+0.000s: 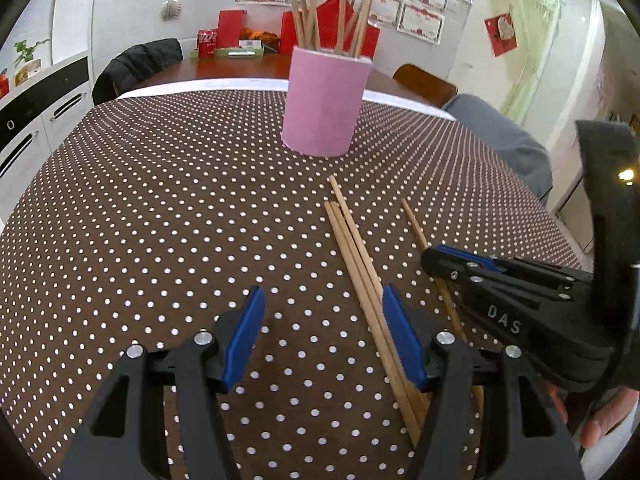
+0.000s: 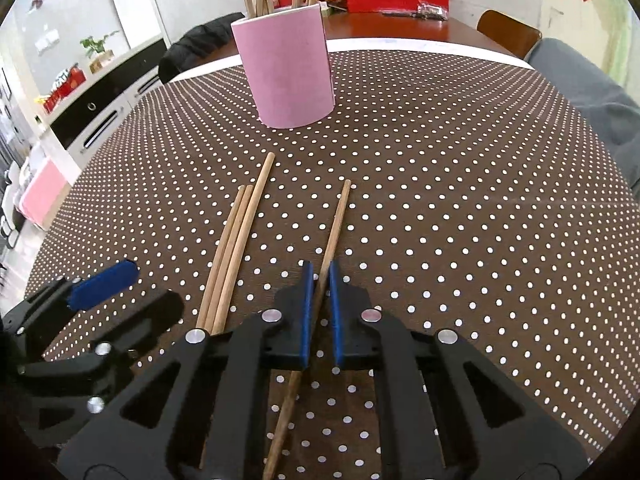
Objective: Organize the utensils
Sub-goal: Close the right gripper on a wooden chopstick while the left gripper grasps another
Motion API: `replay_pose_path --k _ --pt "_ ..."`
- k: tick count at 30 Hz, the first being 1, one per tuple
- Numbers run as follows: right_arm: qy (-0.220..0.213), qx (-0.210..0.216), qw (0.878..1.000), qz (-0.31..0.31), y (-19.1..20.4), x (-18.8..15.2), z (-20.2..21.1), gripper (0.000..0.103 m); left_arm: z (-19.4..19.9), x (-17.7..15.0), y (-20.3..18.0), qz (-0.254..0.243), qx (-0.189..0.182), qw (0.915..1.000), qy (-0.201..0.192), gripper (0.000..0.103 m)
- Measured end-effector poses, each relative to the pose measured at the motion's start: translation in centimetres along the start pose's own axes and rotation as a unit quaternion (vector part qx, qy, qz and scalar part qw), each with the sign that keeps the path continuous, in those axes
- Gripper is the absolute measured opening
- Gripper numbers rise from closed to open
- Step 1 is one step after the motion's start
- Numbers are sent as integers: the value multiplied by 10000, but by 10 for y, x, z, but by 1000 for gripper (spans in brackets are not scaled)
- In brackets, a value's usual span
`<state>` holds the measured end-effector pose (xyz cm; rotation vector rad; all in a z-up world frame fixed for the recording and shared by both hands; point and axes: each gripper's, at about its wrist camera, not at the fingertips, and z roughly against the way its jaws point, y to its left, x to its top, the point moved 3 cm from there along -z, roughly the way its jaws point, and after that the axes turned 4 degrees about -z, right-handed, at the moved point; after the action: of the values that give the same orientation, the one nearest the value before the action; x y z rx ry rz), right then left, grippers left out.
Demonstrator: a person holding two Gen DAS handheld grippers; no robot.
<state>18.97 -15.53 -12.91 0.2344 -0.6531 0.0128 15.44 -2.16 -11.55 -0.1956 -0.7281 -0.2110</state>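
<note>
Item: pink holder, upright at the far centre of the dotted tablecloth, already stocked with several wooden chopsticks. Loose stock: a bundle of three chopsticks lying near-left, and a single chopstick just to their right, all flat on the cloth. Right gripper: blue pads drawn close on the single chopstick, apparently pinching it low along its length. Left gripper: jaws wide apart, empty, its right pad just beside the bundle. Risk: gripped off-centre, the single chopstick may pivot or slip when lifted; a tilted stick could strike the holder's rim or the sticks inside.
</note>
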Motion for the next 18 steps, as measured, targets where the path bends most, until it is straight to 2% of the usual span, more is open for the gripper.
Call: replay_pose_path --k 7,12,15,17,18 --pt "-6 382 9989 -280 -9 -4 6 8 -12 1 -8 -208 490 9983 245 61" --pt "6 505 9980 -387 -14 -4 8 8 -18 6 -13 -164 796 9959 391 62" --pt "10 549 9976 -424 -15 -4 8 8 -23 9 -19 -277 1124 9924 419 63" --pt "13 582 9973 -451 -16 -4 9 8 -24 11 -18 -202 1155 9921 444 62" --pt "15 591 9972 -457 -18 -4 9 7 -24 12 -16 -93 1068 9931 483 59"
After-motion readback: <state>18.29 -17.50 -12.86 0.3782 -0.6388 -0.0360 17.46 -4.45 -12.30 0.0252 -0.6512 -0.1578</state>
